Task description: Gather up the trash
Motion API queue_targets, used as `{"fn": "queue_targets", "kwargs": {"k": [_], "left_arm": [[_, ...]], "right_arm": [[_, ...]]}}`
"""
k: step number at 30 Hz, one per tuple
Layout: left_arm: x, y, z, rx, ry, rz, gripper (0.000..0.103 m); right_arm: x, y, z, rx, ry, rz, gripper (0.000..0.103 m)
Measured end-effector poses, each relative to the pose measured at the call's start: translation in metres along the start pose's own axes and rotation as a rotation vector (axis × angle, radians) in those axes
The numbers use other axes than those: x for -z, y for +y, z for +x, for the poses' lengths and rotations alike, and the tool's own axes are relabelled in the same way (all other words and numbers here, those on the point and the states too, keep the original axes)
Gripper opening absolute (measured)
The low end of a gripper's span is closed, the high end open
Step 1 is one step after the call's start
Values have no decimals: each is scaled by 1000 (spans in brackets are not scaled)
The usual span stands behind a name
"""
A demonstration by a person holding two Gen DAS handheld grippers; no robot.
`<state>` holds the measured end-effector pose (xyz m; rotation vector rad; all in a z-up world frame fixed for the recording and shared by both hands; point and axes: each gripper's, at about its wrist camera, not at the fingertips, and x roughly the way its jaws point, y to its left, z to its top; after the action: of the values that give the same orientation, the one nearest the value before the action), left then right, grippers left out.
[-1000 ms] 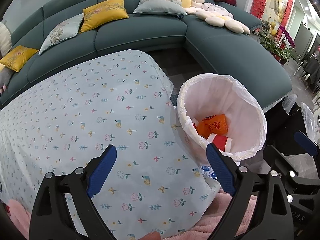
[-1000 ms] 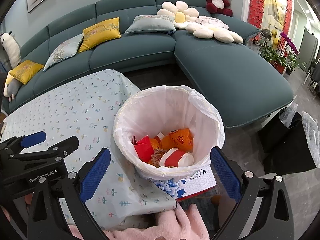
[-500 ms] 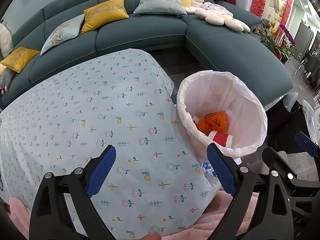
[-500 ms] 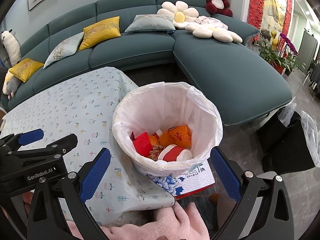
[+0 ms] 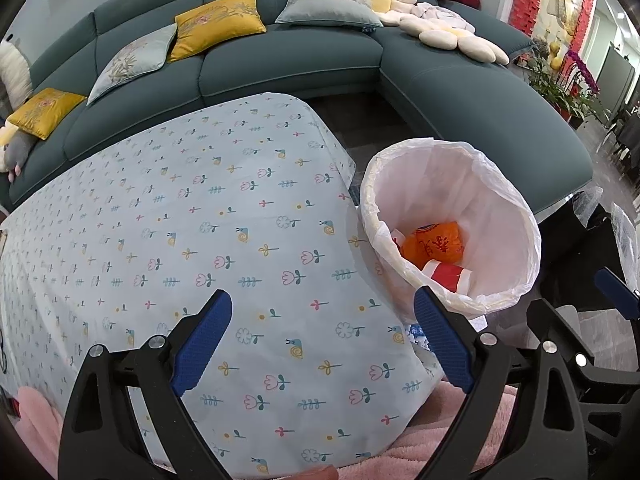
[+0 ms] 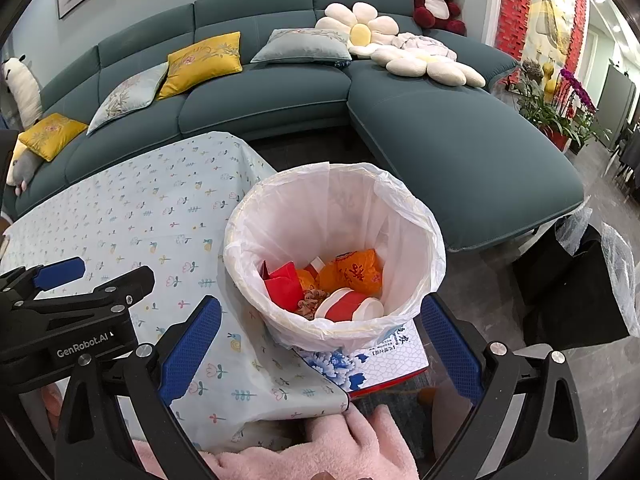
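A white-lined trash bin [image 6: 400,216] stands beside the table's right end, also in the left wrist view [image 5: 500,200]. It holds orange wrappers [image 6: 356,270], a red packet [image 6: 284,286] and a red-and-white cup [image 6: 348,306]. My left gripper [image 5: 322,340] is open and empty over the flowered tablecloth [image 5: 180,220]. My right gripper [image 6: 316,344] is open and empty just in front of the bin. No loose trash shows on the cloth.
A teal corner sofa [image 6: 460,140] with cushions wraps behind the table. A blue-and-white box [image 6: 368,364] lies under the bin. Black bags [image 6: 568,292] sit on the floor at right. Pink cloth [image 6: 320,448] is at the near edge.
Both grippers have drawn back and up slightly from the bin; both stay open and empty. The bin's contents are unchanged.
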<state>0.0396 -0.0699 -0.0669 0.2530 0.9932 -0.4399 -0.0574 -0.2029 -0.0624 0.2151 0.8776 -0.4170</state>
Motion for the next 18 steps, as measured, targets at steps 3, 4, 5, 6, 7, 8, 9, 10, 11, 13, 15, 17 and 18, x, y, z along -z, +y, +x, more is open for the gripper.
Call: {"fn": "queue_targets", "kwargs": {"k": [3, 4, 5, 6, 7, 8, 9, 10, 11, 13, 15, 17, 18], "left_arm": [[0, -2, 0, -1, 2, 4, 88], [1, -2, 0, -1, 1, 6, 88], [1, -2, 0, -3, 1, 8, 88], [1, -3, 0, -4, 1, 10, 88], [1, -3, 0, -5, 1, 10, 88], [1, -3, 0, -5, 1, 10, 88], [1, -3, 0, -5, 2, 11, 88], [1, -4, 0, -6, 3, 11, 88], [1, -4, 0, -8, 3, 11, 88], [1, -4, 0, -11, 2, 9, 88], [1, -4, 0, -11, 4, 7, 88], [1, -3, 0, -13, 4, 6, 88], [1, -3, 0, -13, 4, 6, 88]], "right_arm": [[-1, -1, 0, 1, 0, 2, 96], [-1, -1, 0, 1, 0, 3, 96], [-1, -2, 0, 1, 0, 5, 96], [-1, -2, 0, 1, 0, 6, 96], [-1, -3, 0, 1, 0, 6, 96], [-1, -3, 0, 1, 0, 6, 96], [0, -3, 0, 2, 1, 6, 96], [0, -3, 1, 2, 2, 7, 96], [1, -4, 1, 2, 2, 7, 96], [1, -4, 1, 1, 4, 5, 96], [2, -3, 1, 2, 5, 3, 96], [2, -3, 1, 2, 6, 2, 96], [2, -3, 1, 3, 6, 1, 96]]}}
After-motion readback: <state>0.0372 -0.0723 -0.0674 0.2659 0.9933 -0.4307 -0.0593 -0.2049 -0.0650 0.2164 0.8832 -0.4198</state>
